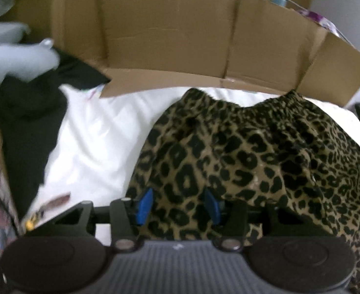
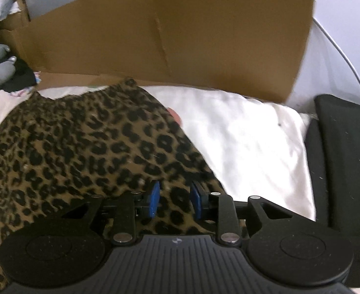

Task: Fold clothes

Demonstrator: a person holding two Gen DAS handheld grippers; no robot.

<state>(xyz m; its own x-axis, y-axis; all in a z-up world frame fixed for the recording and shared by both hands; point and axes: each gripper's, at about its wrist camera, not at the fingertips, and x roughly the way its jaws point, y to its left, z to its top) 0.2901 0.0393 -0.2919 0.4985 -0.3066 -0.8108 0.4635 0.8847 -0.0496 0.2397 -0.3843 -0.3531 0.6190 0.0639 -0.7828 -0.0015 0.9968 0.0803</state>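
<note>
A leopard-print garment (image 1: 253, 152) with a gathered elastic waistband lies spread on a white cloth (image 1: 99, 137). In the left wrist view its near edge runs between the blue pads of my left gripper (image 1: 178, 205), whose jaws stand apart around the fabric. In the right wrist view the same garment (image 2: 86, 147) covers the left half, and its near right corner lies between the blue pads of my right gripper (image 2: 175, 202), jaws also apart with fabric in the gap.
A brown cardboard wall (image 1: 180, 36) stands behind the white cloth; it also shows in the right wrist view (image 2: 167, 39). Black clothes (image 1: 28, 122) and a grey item (image 1: 13, 58) lie at the left. A black padded object (image 2: 344, 166) sits at the right.
</note>
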